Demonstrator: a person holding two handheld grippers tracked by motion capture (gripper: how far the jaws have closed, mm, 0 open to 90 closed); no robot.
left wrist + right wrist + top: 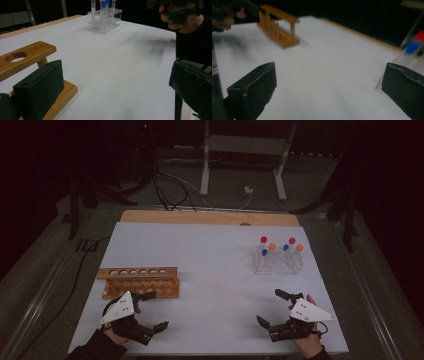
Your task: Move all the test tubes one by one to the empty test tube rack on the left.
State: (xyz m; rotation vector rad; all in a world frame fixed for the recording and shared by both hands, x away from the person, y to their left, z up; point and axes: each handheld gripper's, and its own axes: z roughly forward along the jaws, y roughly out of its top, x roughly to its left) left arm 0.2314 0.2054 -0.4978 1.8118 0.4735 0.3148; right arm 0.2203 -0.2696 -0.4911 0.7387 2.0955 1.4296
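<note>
Left gripper [152, 311]: near the front left corner of the worktop [210, 270], jaws spread wide, nothing between them. One jaw lies just beside the right end of the wooden test-tube rack [140, 282]; whether it touches cannot be told.

Right gripper [275, 307]: near the front right corner, jaws spread wide, holding nothing, above bare white surface.

Wooden test-tube rack: towards the left edge, long side parallel to the front edge; top bar with a row of round holes, all open. In the left gripper view its end hole [15, 56] sits beside the near jaw.

Clear plastic rack [278, 261]: towards the right edge, well apart from both grippers. Holds upright tubes with red [263, 239], orange [272, 246] and blue [285, 247] caps.

Right gripper view: blurred; wooden test-tube rack [278, 27] far off.
</note>
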